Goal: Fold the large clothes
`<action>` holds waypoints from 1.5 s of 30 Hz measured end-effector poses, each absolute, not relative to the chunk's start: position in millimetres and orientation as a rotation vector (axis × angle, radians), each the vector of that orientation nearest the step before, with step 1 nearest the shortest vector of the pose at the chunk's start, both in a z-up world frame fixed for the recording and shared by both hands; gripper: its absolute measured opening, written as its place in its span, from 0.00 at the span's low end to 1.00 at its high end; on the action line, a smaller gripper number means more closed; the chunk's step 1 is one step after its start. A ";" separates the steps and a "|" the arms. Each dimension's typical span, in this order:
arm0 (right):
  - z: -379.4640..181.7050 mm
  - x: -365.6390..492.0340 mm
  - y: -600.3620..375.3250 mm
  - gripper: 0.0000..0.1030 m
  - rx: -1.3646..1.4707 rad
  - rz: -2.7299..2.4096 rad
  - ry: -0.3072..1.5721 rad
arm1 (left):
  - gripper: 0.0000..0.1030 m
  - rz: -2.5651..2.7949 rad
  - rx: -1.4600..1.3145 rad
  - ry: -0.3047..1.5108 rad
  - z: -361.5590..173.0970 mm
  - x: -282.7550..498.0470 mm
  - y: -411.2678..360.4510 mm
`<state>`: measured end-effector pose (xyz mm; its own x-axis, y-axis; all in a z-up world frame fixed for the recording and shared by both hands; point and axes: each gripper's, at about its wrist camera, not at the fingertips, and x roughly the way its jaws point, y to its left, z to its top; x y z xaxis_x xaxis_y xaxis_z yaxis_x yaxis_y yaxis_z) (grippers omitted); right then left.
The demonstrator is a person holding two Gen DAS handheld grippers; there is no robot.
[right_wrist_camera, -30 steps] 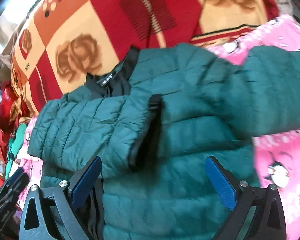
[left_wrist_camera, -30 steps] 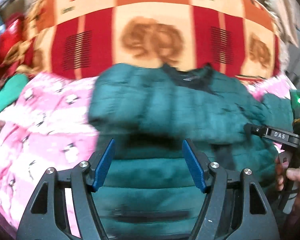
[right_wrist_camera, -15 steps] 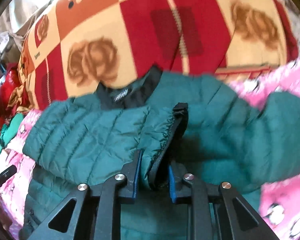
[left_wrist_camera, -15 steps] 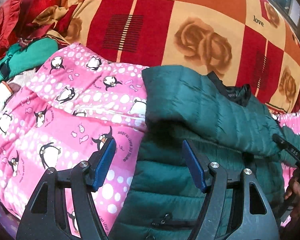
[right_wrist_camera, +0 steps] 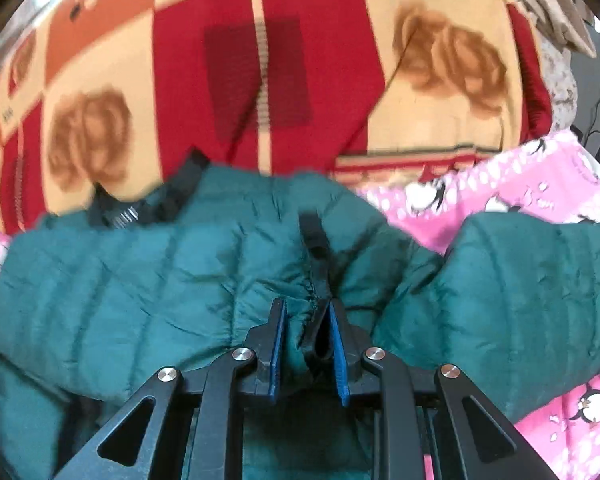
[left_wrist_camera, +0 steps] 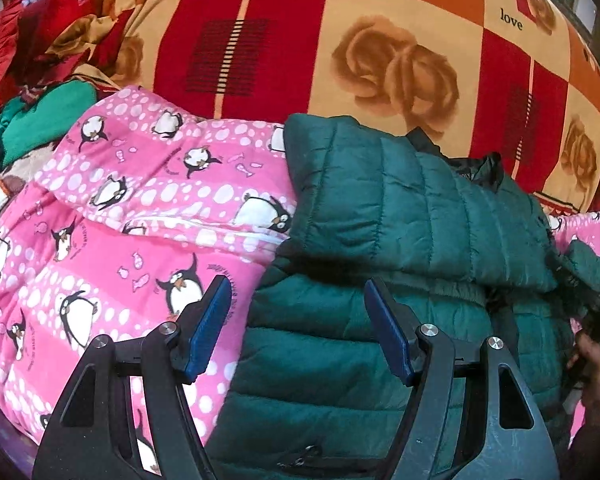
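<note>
- Red/orange check blanket [left_wrist_camera: 380,20] w/ brown roses, "love" print; covers far side of bed, rises behind everything.
- Pink penguin quilt [left_wrist_camera: 120,240] over near part of bed, runs to left edge; shows again at right edge in right wrist view [right_wrist_camera: 520,184].
- Green puffer jacket [left_wrist_camera: 380,240] lies on the quilt, collar end touching the check blanket; black collar [right_wrist_camera: 140,208] toward far side. One sleeve folded across the chest, other sleeve [right_wrist_camera: 540,280] out toward right edge.
- Left gripper [left_wrist_camera: 296,328] spread wide, holding nothing, over jacket's left edge where it meets quilt.
- Right gripper [right_wrist_camera: 306,344] pinching black-trimmed cuff [right_wrist_camera: 316,280] of the folded sleeve, mid-chest.
- Green + red cloth heap [left_wrist_camera: 40,112] at far left corner.
</note>
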<state>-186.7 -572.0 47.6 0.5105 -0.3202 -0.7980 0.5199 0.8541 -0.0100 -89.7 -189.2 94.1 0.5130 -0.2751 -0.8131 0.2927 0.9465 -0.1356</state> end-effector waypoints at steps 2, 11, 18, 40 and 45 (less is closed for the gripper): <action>45.8 -187.1 -575.0 0.22 0.256 -0.509 0.923 | 0.67 -0.346 0.020 0.967 97.5 -87.8 -193.0; 100.8 -195.2 -551.9 0.59 0.278 -0.381 0.834 | 0.67 -0.326 0.030 0.934 100.8 -56.0 -234.6; 83.2 -147.7 -510.1 0.59 0.231 -0.209 0.882 | 0.67 -0.262 0.070 0.943 73.9 -31.1 -263.3; 52.6 -168.9 -538.3 0.70 0.220 -0.315 0.940 | 0.81 -0.257 0.027 0.957 41.6 -28.3 -262.7; 29.5 -173.0 -545.6 0.70 0.234 -0.328 0.970 | 0.84 -0.258 0.038 0.950 39.4 -30.2 -264.1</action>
